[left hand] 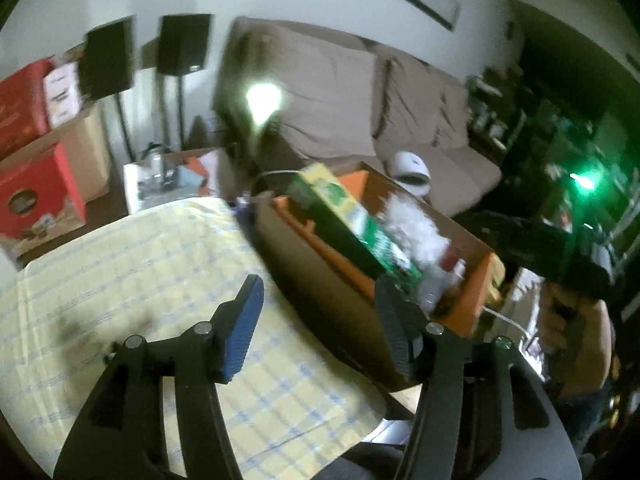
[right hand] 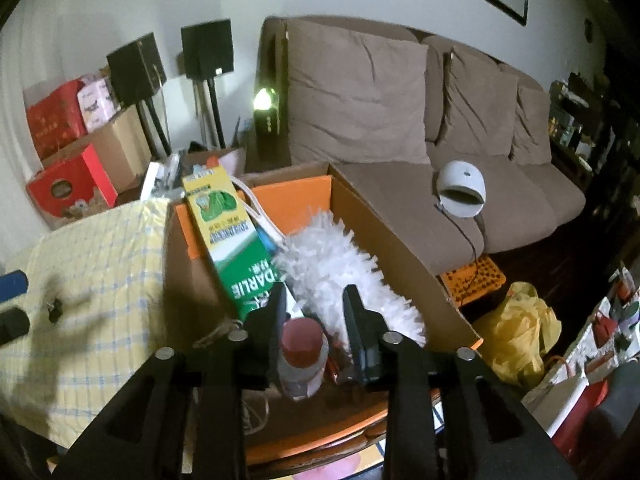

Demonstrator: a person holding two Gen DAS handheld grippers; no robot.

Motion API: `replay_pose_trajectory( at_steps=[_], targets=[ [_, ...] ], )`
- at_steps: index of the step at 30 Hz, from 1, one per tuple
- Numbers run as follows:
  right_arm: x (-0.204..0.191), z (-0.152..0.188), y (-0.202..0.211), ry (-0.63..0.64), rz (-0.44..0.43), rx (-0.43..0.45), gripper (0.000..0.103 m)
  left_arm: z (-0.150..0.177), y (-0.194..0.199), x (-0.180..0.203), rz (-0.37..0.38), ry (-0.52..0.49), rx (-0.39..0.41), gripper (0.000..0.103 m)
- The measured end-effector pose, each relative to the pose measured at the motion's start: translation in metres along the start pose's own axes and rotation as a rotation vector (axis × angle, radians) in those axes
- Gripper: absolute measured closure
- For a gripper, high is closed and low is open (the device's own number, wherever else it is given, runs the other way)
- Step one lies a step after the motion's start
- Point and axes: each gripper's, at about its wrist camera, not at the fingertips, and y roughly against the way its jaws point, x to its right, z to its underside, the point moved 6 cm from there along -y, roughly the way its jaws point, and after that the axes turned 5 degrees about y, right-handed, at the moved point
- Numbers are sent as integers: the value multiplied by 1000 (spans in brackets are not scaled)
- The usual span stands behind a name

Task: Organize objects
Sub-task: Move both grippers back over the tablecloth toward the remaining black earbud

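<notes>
Behind the table, a brown fabric sofa (right hand: 400,120) with creased, plump cushions runs along the white wall; only the right wrist view shows it sharply, the left wrist view being smeared by blur. On its seat lies a smooth white domed device (right hand: 460,190) with a dark slot.

Nearer, a yellow checked cloth (left hand: 140,280), soft and wrinkled, covers the table. Touching its edge stands a rectangular cardboard box (right hand: 400,248) with an orange inner lining.

Inside the box, a long green and yellow carton (right hand: 228,240) printed "DARLIE" leans on the left wall, its long axis running from the near floor up and away toward the far left corner, its yellow end raised above the rim. Beside it lies a fluffy white duster (right hand: 340,276), feathery and oblong, its white handle pointing toward the far wall.

The left gripper (left hand: 320,320) hangs over the cloth by the box's outer wall, its blue ribbed pads wide apart with nothing between them.

The right gripper (right hand: 314,316), seen clearly only from its own camera, reaches into the near end of the box. A small clear bottle with a reddish-brown cap (right hand: 302,354) stands upright between its black fingers, leaning by the left one; a gap shows at the right, so the pads do not clamp it.
</notes>
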Motion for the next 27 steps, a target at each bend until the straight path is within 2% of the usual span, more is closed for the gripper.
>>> replay_pose_trajectory(
  at_steps=[2, 6, 10, 14, 18, 23, 27],
  targets=[
    [-1, -5, 10, -11, -12, 38, 63, -4, 5, -23, -18, 48, 12, 48],
    [-10, -14, 30, -13, -58, 106, 61, -4, 15, -71, -73, 141, 23, 48],
    [-24, -20, 41, 7, -83, 134, 57, 7, 24, -115, -71, 232, 18, 48],
    [-42, -25, 45, 35, -123, 146, 56, 18, 35, -163, -199, 292, 29, 48],
    [-62, -27, 43, 73, -165, 140, 51, 29, 48, -197, -326, 304, 42, 48],
    [-79, -25, 39, 103, -175, 132, 50, 34, 69, -221, -357, 318, 77, 48],
    [-94, -25, 38, 119, -204, 133, 50, 35, 76, -236, -354, 337, 83, 48]
  ],
)
